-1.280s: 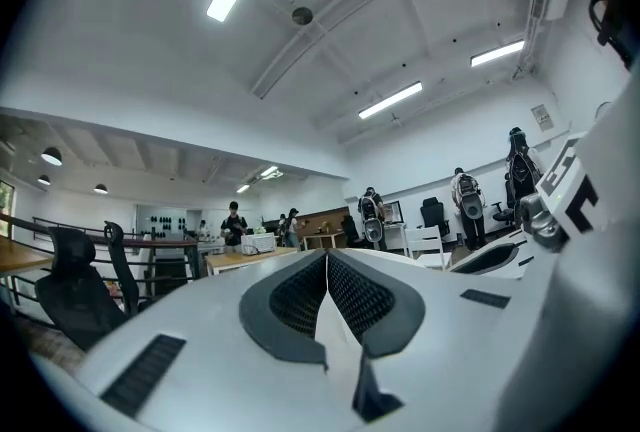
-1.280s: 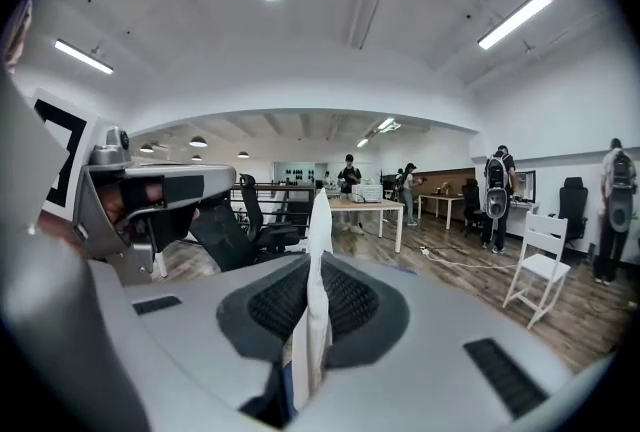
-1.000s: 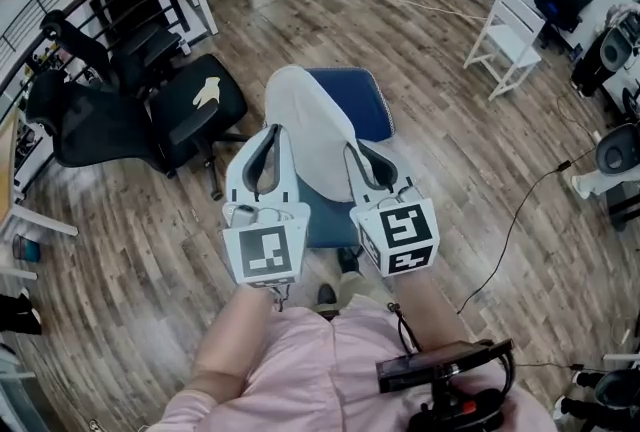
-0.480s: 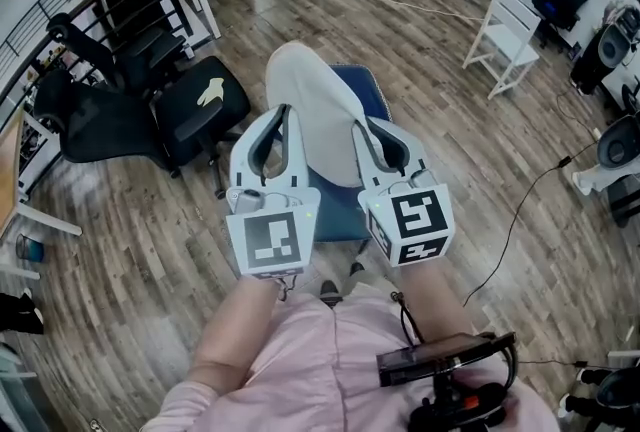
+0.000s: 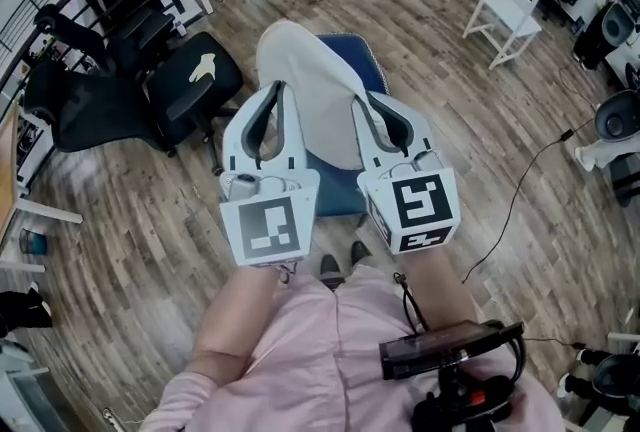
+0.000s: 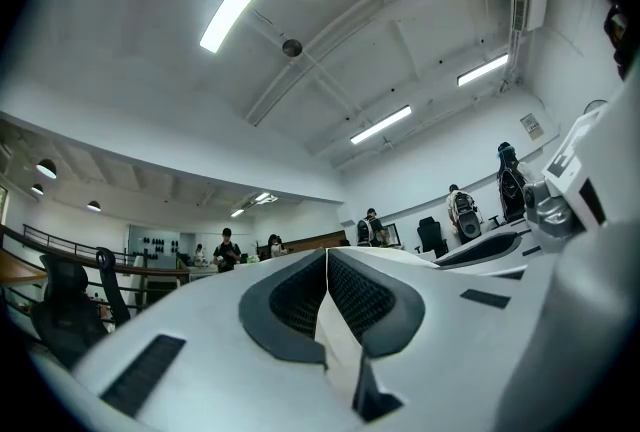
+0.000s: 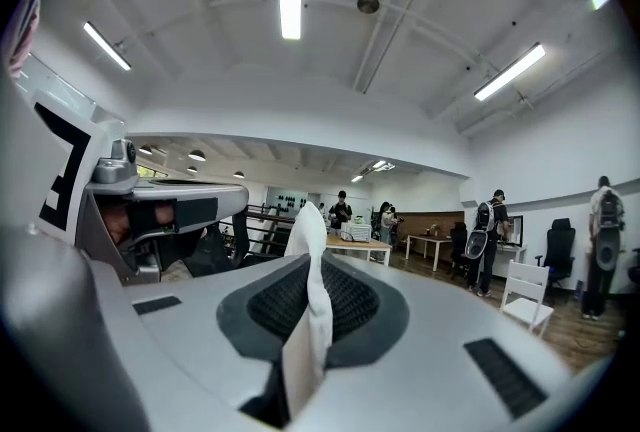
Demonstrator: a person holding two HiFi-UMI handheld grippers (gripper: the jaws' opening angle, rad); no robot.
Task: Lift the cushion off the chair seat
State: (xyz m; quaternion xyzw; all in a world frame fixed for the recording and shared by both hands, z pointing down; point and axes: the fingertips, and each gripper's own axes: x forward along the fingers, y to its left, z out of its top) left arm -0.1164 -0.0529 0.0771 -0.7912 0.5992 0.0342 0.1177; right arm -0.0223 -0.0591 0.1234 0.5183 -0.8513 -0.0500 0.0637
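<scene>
Between the left gripper [image 5: 277, 102] and the right gripper [image 5: 363, 110], the white cushion [image 5: 312, 105] is hanging over the blue chair seat [image 5: 358, 63]; both grippers are clamping its edges.

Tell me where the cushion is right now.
In the head view, the cushion is at centre frame, pinched at its edges by the left gripper and the right gripper, over the blue chair seat.

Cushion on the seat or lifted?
Lifted: left gripper and right gripper each shut on an edge, cushion held above the blue chair seat.
</scene>
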